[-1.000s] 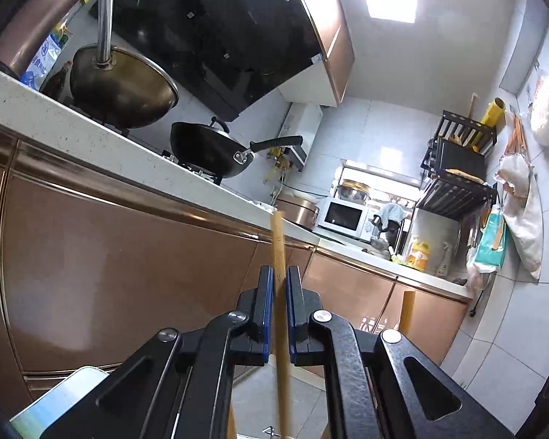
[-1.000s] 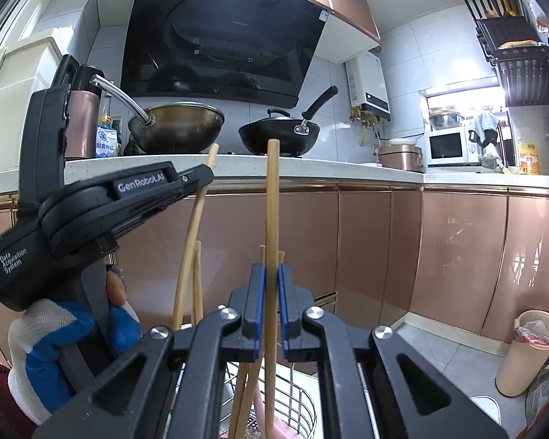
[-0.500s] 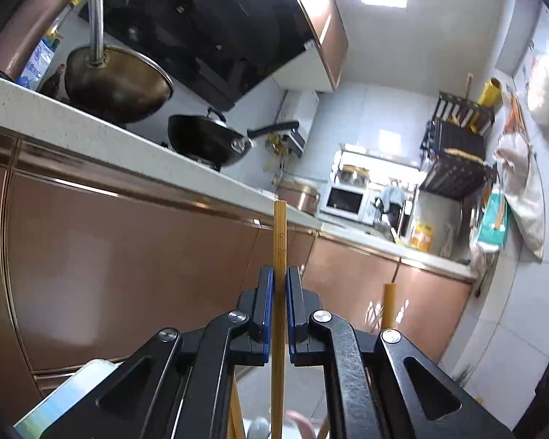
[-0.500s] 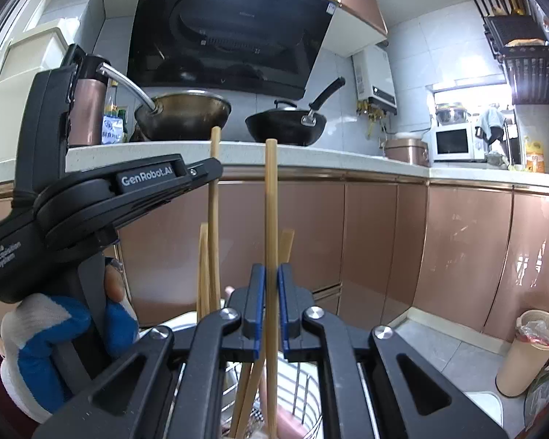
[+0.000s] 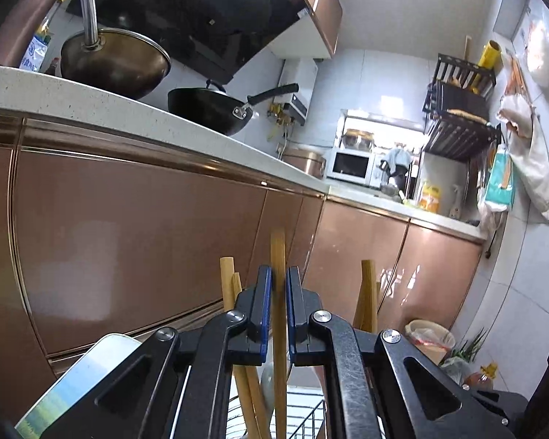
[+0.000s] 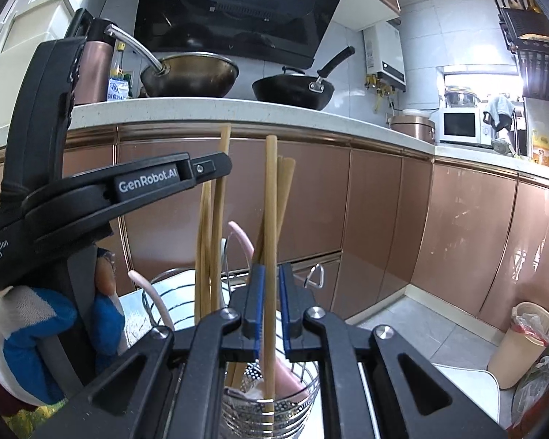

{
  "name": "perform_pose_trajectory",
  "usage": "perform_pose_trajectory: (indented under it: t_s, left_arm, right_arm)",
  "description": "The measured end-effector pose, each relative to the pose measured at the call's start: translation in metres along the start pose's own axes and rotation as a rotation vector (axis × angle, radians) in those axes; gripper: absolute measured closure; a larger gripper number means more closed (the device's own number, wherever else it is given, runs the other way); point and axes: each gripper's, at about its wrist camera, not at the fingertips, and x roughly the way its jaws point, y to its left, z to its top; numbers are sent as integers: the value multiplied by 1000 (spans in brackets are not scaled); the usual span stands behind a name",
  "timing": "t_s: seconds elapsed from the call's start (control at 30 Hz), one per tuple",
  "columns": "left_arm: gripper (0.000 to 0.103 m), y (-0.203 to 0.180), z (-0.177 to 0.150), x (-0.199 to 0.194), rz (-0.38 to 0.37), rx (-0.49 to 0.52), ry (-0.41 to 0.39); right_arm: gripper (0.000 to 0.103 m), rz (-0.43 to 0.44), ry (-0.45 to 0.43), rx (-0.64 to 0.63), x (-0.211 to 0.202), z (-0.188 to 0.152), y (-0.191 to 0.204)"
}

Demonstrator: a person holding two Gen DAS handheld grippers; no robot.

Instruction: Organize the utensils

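Left tool (image 5: 278, 305): black two-finger unit, blue pads drawn close together, a single upright chopstick (image 5: 278, 292) pinched between them. Pointing roughly level, body rolled slightly. Seen also from the right side, carried by a hand (image 6: 36, 333) in a blue-and-white glove, one bare fingertip showing at the handle.

Right tool (image 6: 270, 301): same build, blue pads likewise close together on its own upright chopstick (image 6: 270, 256). Tilted a little downward.
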Motion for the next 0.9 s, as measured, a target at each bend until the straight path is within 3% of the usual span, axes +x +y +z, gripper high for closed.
perform_pose_trajectory:
  t_s: [0.13,0.33,0.47,0.7,0.9]
  left_arm:
    - [68,0,4,-6,1,10,31]
    - [63,4,14,-27,16,1,57]
    - [52,6,25,-49,42,11,71]
    - [47,16,40,-92,93,17,135]
    - [36,31,45,-134,142,23,169]
  right_arm:
    - [75,5,2,15,-7,7,2]
    - [73,-7,-2,36,-23,20,7]
    - [68,-14,-1,69,-41,31,12]
    - [65,-48,59,148,-58,42,18]
    - [65,-91,95,143,-90,42,32]
